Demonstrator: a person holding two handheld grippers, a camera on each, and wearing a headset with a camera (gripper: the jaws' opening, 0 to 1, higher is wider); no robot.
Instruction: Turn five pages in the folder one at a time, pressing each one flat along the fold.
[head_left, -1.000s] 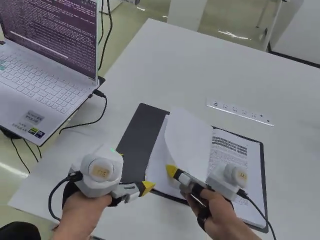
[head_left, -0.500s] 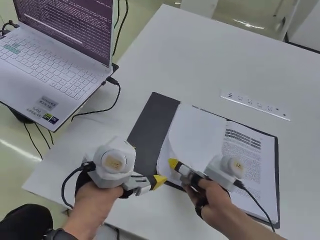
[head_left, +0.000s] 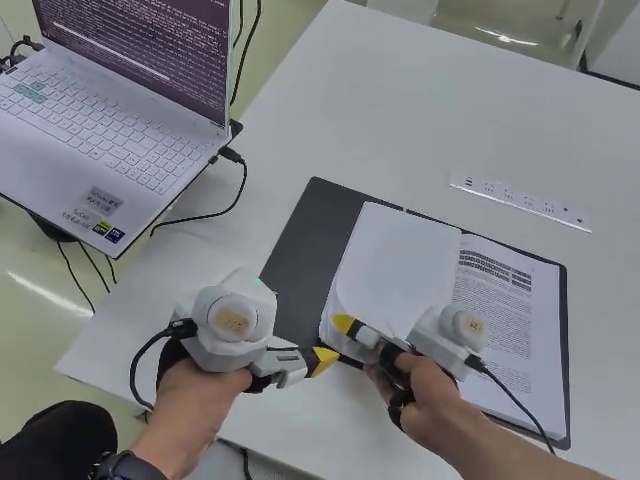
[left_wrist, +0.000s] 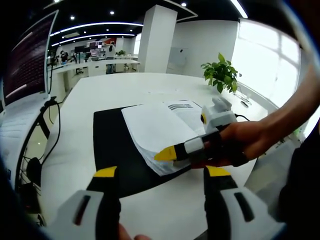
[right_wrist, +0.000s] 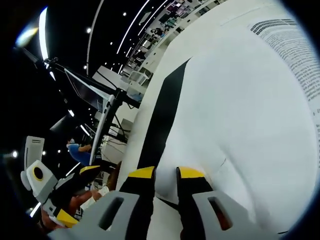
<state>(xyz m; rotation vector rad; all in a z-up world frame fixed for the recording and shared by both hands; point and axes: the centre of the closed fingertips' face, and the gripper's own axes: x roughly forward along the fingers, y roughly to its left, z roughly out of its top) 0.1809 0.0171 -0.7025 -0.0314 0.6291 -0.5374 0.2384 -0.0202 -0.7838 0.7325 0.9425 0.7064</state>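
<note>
right gripper (right_wrist: 166, 173) fingers pinch page (right_wrist: 240, 100), seemingly, per own view; left gripper (left_wrist: 162, 171) fingers apart

Black folder (head_left: 300, 258) lies open, one page (head_left: 400, 268) curled upward.

Your folder (head_left: 300, 255) shows a black cover, matt and smooth, at nine o'clock of the sheets. The page (head_left: 400, 270) between the fingers (right_wrist: 142, 173) of your right gripper (head_left: 343, 325) is thin white paper, matt, curving softly. The printed sheet (head_left: 515, 300) at its three o'clock is the same dull paper. The right gripper and your left gripper (head_left: 322, 358) have white plastic shells with a light gloss and yellow plastic tips. The counter (head_left: 400, 100) is white and smooth, with a faint sheen. At ten o'clock the laptop (head_left: 100, 150) has matt white plastic keys and a glossy screen; its cable (head_left: 245, 178) looks like black rubber.
</note>
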